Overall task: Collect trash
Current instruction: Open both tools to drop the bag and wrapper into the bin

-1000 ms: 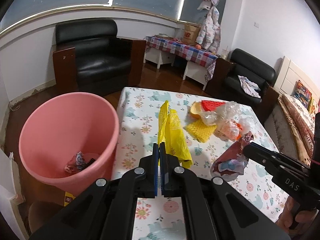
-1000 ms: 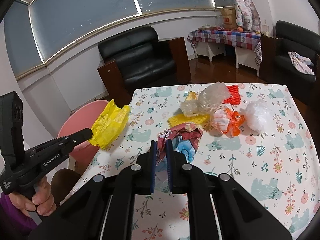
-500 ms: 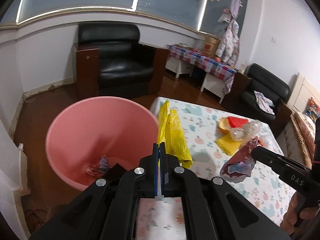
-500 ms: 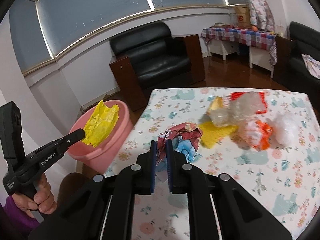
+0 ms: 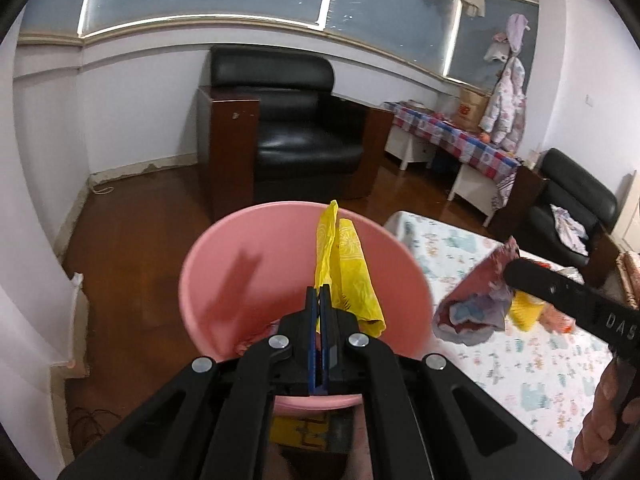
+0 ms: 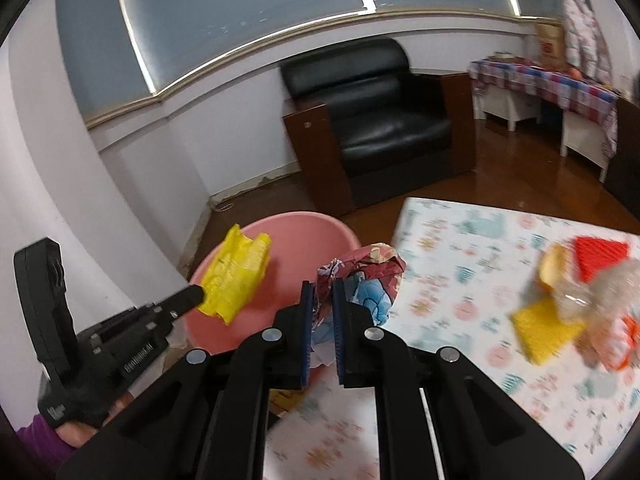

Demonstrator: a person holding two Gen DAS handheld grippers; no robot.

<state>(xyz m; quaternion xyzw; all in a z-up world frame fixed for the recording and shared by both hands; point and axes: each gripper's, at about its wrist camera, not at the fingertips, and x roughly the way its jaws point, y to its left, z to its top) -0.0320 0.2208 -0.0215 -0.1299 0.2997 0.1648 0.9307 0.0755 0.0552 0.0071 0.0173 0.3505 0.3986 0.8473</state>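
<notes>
The left hand-held gripper (image 5: pixel 319 300) is clamped on a yellow bag (image 5: pixel 346 272), which hangs over the pink bin (image 5: pixel 224 280). The right hand-held gripper (image 6: pixel 323 300) is clamped on a crumpled wrapper (image 6: pixel 368 276) at the tabletop (image 6: pixel 460 248) edge, beside the bin. Both look light, limp and slick (thin film, likely to slip), so a pinch on a bunched fold seems safest. More trash (image 6: pixel 576 300) lies on the tabletop.
</notes>
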